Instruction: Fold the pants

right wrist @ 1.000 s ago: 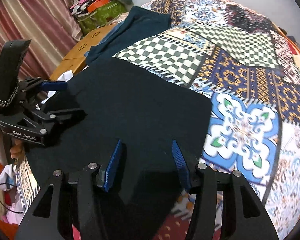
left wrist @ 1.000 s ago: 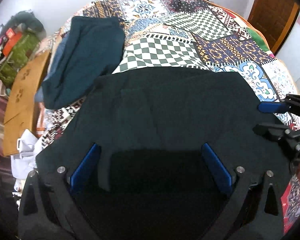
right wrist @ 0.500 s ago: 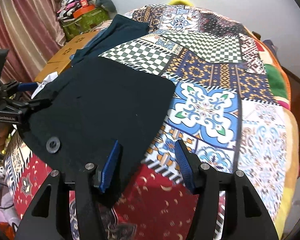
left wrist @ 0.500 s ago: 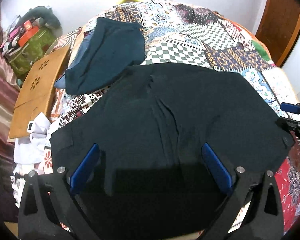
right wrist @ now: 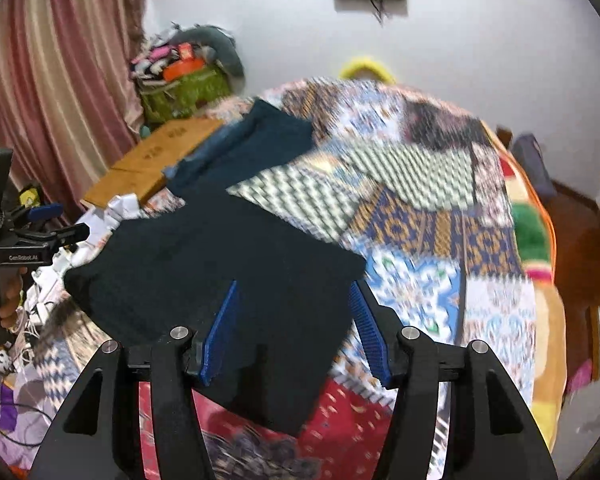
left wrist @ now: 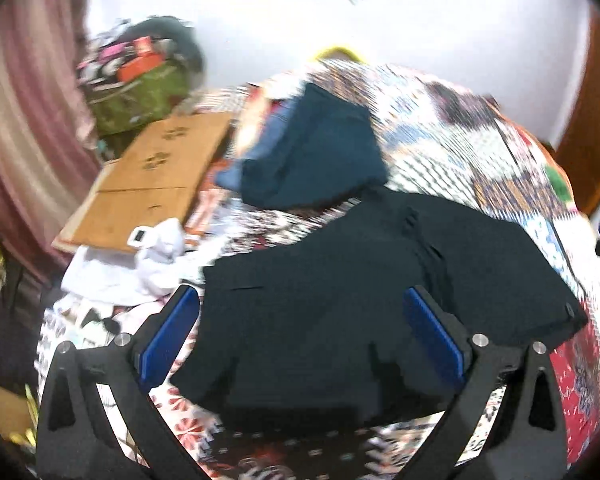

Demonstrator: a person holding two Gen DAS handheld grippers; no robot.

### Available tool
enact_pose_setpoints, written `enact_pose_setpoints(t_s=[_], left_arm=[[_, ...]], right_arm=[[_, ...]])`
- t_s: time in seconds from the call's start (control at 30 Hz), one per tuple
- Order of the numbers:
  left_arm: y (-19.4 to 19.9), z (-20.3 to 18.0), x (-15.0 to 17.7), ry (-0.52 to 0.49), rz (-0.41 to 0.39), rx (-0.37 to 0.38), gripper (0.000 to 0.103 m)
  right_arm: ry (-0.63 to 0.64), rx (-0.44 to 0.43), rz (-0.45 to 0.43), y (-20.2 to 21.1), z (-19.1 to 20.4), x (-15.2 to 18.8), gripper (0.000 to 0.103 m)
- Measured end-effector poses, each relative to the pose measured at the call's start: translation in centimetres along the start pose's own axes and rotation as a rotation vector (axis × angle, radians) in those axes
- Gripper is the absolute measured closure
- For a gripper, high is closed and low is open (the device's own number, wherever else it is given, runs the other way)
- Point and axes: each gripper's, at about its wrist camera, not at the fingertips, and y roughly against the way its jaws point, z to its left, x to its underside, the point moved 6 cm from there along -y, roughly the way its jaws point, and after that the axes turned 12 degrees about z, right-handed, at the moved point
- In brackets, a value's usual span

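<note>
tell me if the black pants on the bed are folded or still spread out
Folded. The black pants lie as a compact, squarish stack on the patchwork bedspread, no legs trailing out, both grippers clear of them.

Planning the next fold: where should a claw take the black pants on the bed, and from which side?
Take the black pants at the near-right corner hanging over the bed's edge, coming from the near side. That hem is free of the patchwork bedspread, so a finger can slip under. Both the right claw and left claw are open, holding nothing.

Both claws have lifted back off the folded black pants (left wrist: 360, 300)
</note>
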Motion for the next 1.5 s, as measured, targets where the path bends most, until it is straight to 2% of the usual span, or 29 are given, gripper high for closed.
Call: enact_pose_setpoints(t_s=[0.13,0.23,0.33,0.4,0.63,0.8,1.0,1.1,1.17,1.2,1.3,1.33,1.37,1.5], left_arm=[[0.5,4.5,1.3,0.121,0.000,0.021,0.000],[-0.3,7.5,3.0,0.204,0.045,0.050,0.000],[-1.9,9.6,5.0,0.290,0.117,0.118,0.000],[-3.3,10.8,6.5,0.367,0.168,0.201,0.000],[-6.2,11.1,9.8,0.473,0.289,0.386,0.000],[-8.5,9.7,10.7,0.550,0.365,0.635,0.008],[-10.7,9.5,9.9,0.593,0.373,0.695,0.008],[-12.2,10.1,8.9,0.616,0.376,0.662,0.014],[-12.9,10.6,8.5,0.604,0.381,0.590,0.037],[-13.1,10.7,8.1,0.582,0.380,0.532,0.041],[-13.0,10.9,7.3,0.536,0.344,0.456,0.059],[-12.6,11.0,7.0,0.517,0.322,0.398,0.074],[-12.1,11.1,6.6,0.491,0.296,0.350,0.077],[-7.8,11.0,3.9,0.407,0.133,0.248,0.081]], right_arm=[[0.041,-0.027,-0.031,0.0,2.6,-1.3,0.048],[0.089,-0.036,-0.025,-1.2,5.1,-1.9,0.048],[0.137,-0.043,0.000,-2.9,7.3,-1.9,0.048],[0.158,-0.047,0.019,-4.1,8.4,-1.7,0.048],[0.199,-0.039,0.129,-8.5,11.0,-0.2,0.048],[0.189,-0.057,0.167,-9.2,10.7,0.5,0.048],[0.183,-0.084,0.185,-9.6,11.1,0.8,0.048],[0.177,-0.095,0.189,-9.8,11.0,0.8,0.048],[0.174,-0.100,0.189,-9.8,11.0,0.8,0.048],[0.172,-0.102,0.189,-9.8,11.0,0.8,0.048],[0.166,-0.107,0.191,-9.7,10.9,0.9,0.048],[0.162,-0.110,0.190,-9.7,11.0,0.9,0.048],[0.159,-0.112,0.189,-9.7,10.9,0.9,0.048],[0.108,-0.138,0.173,-9.3,10.7,0.9,0.048]])
